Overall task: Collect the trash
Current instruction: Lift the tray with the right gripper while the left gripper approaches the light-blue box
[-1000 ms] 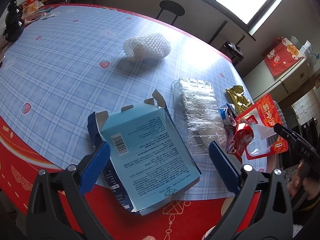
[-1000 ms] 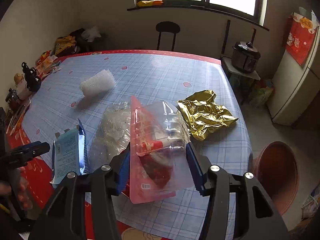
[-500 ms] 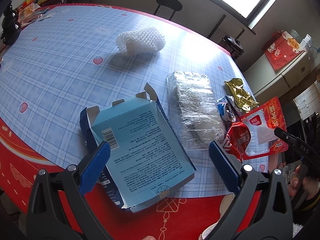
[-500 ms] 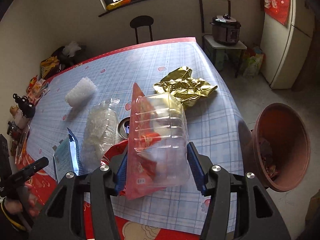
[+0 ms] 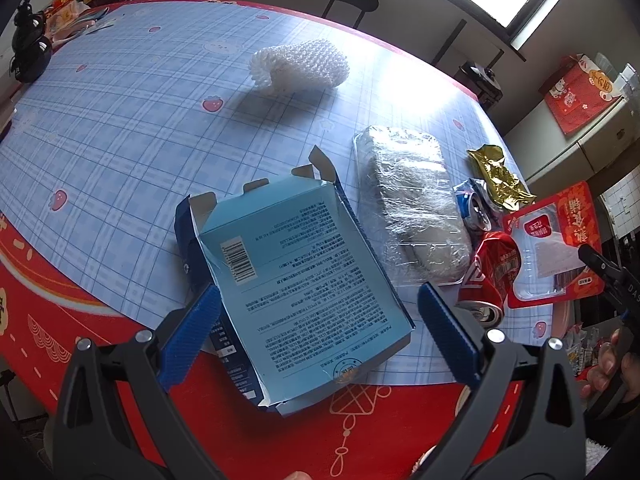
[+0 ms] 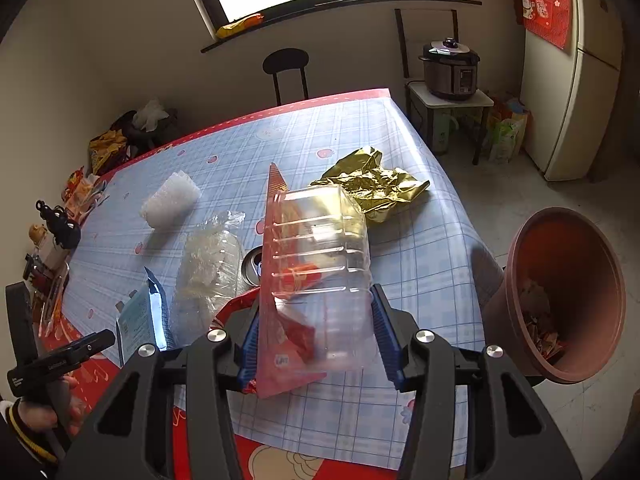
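Note:
My right gripper (image 6: 314, 336) is shut on a clear plastic blister pack with a red card back (image 6: 316, 276), held above the table; it also shows in the left wrist view (image 5: 552, 248). My left gripper (image 5: 320, 332) is open around a light blue cardboard box (image 5: 296, 280) lying at the table's near edge. A brown trash bin (image 6: 568, 292) with scraps inside stands on the floor to the right. Also on the table are a crushed red can (image 5: 488, 276), a plastic-wrapped tray (image 5: 412, 204), a gold foil wrapper (image 6: 372, 184) and a white foam net (image 5: 300, 64).
The table (image 5: 120, 120) has a blue plaid cloth with red edges. A small blue-and-silver can (image 5: 472, 204) lies by the tray. Black figurines (image 5: 28, 40) and snack bags are at the far left. A black stool (image 6: 286, 72), a rice cooker (image 6: 450, 68) and a fridge (image 6: 580, 80) stand beyond.
My right gripper has lifted the blister pack and swung right, bringing the brown bin fully into view. My left gripper has shifted slightly around the blue box and stays open.

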The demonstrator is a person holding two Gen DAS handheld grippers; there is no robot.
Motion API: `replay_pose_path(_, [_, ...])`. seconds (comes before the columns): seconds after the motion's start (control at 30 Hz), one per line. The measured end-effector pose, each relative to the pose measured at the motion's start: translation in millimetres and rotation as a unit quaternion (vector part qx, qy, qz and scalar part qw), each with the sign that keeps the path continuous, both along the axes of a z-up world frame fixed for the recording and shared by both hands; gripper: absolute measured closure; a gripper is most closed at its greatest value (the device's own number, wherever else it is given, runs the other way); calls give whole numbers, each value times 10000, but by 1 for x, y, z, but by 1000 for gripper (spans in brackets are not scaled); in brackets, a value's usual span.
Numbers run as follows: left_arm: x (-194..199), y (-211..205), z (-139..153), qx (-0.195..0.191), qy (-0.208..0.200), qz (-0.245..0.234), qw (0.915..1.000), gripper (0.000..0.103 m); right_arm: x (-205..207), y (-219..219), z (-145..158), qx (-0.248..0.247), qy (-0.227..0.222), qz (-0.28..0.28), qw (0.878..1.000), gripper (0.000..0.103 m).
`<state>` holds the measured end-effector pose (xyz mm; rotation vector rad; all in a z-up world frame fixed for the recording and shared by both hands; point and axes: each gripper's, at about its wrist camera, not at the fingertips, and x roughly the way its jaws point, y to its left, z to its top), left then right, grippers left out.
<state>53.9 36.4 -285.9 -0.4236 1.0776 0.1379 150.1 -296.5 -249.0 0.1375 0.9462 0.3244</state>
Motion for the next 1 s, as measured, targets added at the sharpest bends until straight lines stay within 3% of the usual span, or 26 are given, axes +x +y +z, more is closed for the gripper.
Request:
replay_pose_path(0.3, [-13,12,-9,-277,83,275,9992,7,-4,1,-3,13,37,74,10000,54])
replay_pose_path(0.67, [-33,44,-36,-1131,261,1071,9874,28,-5,8,-6,-7,81,193,9998,54])
replay_pose_path(0.77, [-34,48,-42,-1239,291,1157,9851,34,-4,11,-7,-38,96,215,9997,54])
replay_pose_path(1.0, [-28,52,-51,-1182,308,1207,9851,37,-4,13,-9,-66,126,243,9996,54])
